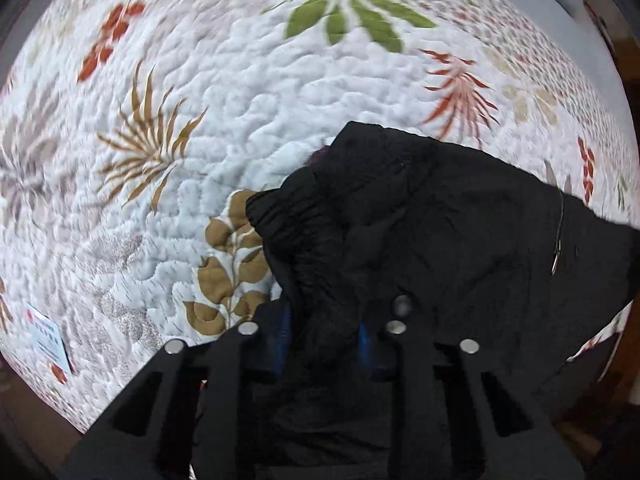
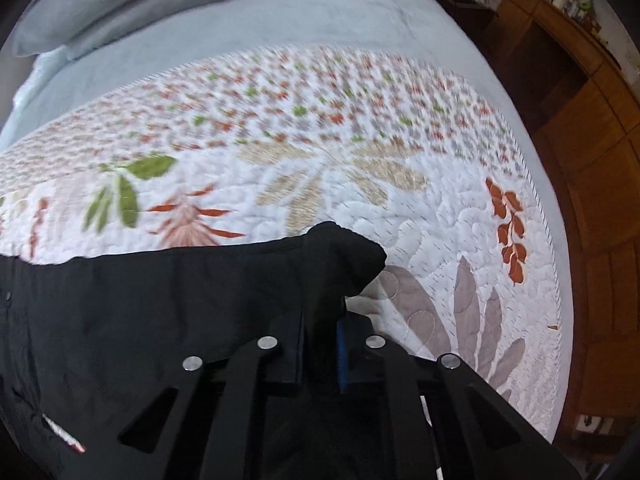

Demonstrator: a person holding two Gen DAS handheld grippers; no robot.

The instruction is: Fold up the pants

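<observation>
Both tools, left tool and right tool, are clamped on the black pants bunched over the quilt on the bed, so I'd guess slippery fabric sliding out mid-lift ruins the fold.

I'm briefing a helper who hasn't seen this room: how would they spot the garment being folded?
Find the bed covered by a white quilt printed with red, green and tan leaves. On it lie the black pants, pinched by the left gripper and right gripper. They are the only plain dark thing on the patterned quilt.
</observation>
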